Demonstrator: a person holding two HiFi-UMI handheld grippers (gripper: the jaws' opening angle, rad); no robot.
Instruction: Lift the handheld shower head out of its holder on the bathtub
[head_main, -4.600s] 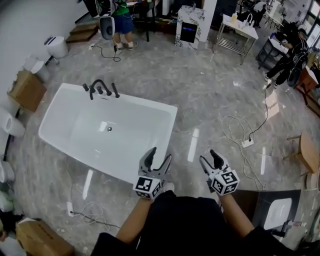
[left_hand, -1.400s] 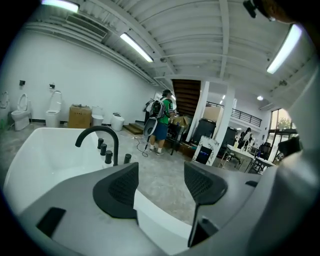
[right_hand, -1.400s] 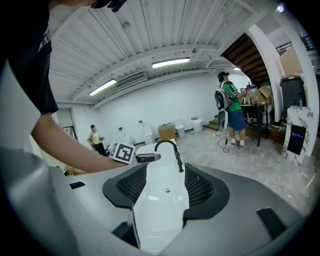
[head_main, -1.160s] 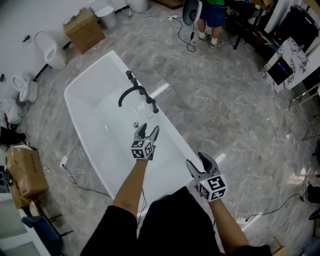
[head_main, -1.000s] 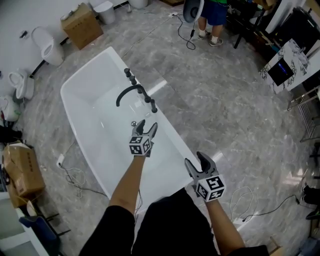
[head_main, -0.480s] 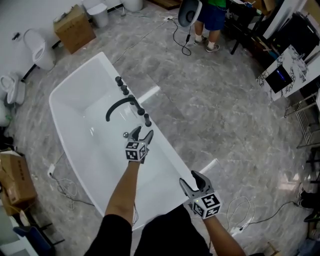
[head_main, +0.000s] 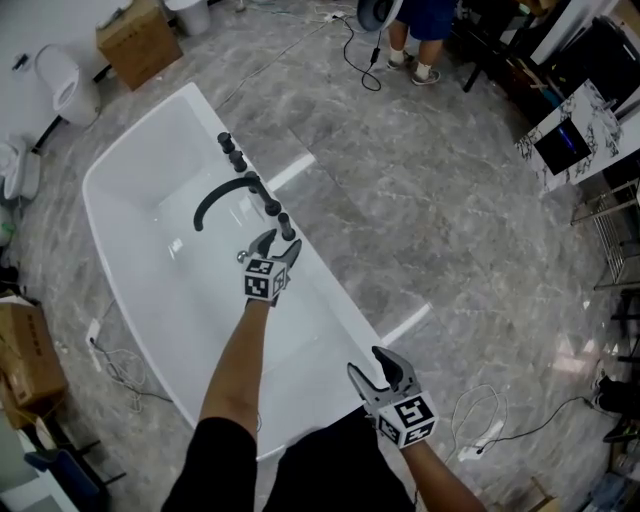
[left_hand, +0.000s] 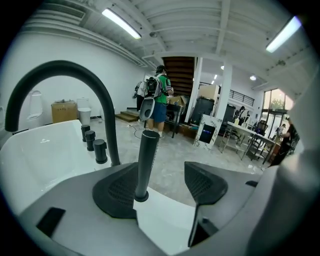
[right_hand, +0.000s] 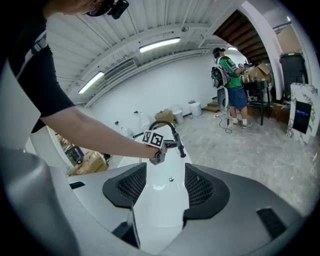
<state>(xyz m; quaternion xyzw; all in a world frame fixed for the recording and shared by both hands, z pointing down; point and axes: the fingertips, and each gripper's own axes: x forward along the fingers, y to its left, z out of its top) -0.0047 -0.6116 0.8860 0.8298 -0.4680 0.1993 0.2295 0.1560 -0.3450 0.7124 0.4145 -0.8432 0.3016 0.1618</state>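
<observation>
My left gripper (head_main: 277, 243), fingers wide, brackets the black cylindrical shower head (left_hand: 147, 160) upright in its holder (left_hand: 141, 197). My right gripper (head_main: 368, 362) gapes empty.

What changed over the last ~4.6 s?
The left gripper has reached forward from beside the body to the bathtub rim. Its open jaws now bracket the upright handheld shower head but have not closed on it. The person has also stepped up to the tub. Unchanged: the shower head sits in its holder, and the right gripper is open, empty and held back near the body.
</observation>
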